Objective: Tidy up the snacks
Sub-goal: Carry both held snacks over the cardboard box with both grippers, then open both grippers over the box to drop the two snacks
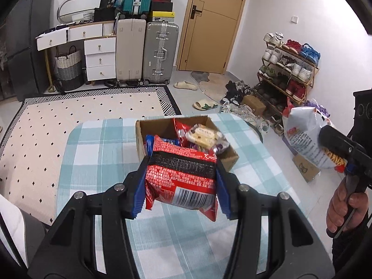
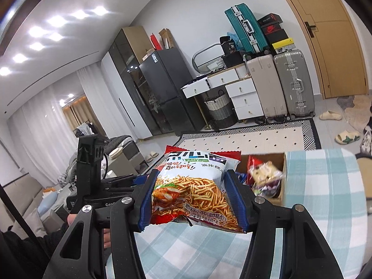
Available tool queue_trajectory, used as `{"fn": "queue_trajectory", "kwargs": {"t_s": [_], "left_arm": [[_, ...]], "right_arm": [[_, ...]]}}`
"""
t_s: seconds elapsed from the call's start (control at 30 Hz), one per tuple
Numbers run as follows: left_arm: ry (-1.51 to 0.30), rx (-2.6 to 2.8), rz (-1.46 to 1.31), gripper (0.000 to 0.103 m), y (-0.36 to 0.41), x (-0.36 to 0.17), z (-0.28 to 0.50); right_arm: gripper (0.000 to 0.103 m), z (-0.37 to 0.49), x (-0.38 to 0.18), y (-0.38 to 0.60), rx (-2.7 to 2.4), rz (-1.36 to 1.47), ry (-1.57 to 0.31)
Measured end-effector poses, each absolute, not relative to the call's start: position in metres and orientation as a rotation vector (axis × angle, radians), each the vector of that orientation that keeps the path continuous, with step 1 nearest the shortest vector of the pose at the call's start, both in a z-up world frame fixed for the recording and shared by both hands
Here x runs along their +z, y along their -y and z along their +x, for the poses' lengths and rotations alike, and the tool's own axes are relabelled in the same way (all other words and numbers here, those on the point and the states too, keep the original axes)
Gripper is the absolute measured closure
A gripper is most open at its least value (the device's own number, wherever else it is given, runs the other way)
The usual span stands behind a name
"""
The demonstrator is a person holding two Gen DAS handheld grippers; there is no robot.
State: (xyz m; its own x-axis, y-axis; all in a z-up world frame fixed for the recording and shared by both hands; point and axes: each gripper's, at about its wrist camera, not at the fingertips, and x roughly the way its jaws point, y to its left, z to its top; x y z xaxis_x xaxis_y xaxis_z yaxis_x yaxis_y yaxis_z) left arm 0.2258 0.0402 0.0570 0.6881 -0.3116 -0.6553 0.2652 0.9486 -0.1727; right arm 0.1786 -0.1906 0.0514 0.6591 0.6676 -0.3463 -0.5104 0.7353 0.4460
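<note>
- Landmark: the open cardboard box (image 1: 229,157) stands on the worktop (image 1: 97,153), which is covered by a teal-and-white checked cloth.
- Left tool (image 1: 181,181): its blue pads are clamped on the two side edges of a red snack packet (image 1: 183,179). The packet shows a black printed band and a barcode panel.
- Position of the red snack packet: held clear of the cloth, on the near side of the cardboard box, with its far edge overlapping the near wall of the box in the left wrist view.
- Right tool (image 2: 194,195): its blue pads are clamped on the sides of a white noodle-snack bag (image 2: 195,190) printed with fried strips.
- Position of the white noodle-snack bag: held above the worktop, to one side of the cardboard box (image 2: 282,176). In the left wrist view the same bag (image 1: 307,139) hangs well to the right of the box, beyond the worktop edge.
- A hand (image 1: 344,207) grips the handle of the right tool (image 1: 336,157).
- Contents of the cardboard box: a clear-wrapped pale pastry pack (image 1: 204,137) on top, a red wrapper (image 1: 180,129) against the far side, and a blue wrapper (image 1: 150,143) at the left wall.
- Beyond the box, on the floor: a cream rug with black diamonds (image 1: 76,121).
</note>
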Motion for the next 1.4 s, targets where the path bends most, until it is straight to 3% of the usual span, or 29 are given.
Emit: {"fn": "queue_trajectory", "kwargs": {"t_s": [0.47,0.83,1.23,1.4], "left_arm": [[-0.807,-0.308,-0.028,0.055,-0.003,0.062,0.360],[-0.908,-0.321,-0.042,0.054,0.014,-0.011,0.427],[-0.982,-0.379,-0.020,0.054,0.011,-0.073,0.449],[-0.990,-0.374,-0.017,0.048,0.007,-0.086,0.451]], "right_arm": [[0.046,0.287,0.069,0.182,0.598,0.212,-0.567],[0.046,0.360,0.002,0.163,0.567,0.197,-0.698],[0.045,0.392,-0.050,0.148,0.568,0.184,-0.780],[0.043,0.397,-0.063,0.143,0.566,0.180,-0.804]]}}
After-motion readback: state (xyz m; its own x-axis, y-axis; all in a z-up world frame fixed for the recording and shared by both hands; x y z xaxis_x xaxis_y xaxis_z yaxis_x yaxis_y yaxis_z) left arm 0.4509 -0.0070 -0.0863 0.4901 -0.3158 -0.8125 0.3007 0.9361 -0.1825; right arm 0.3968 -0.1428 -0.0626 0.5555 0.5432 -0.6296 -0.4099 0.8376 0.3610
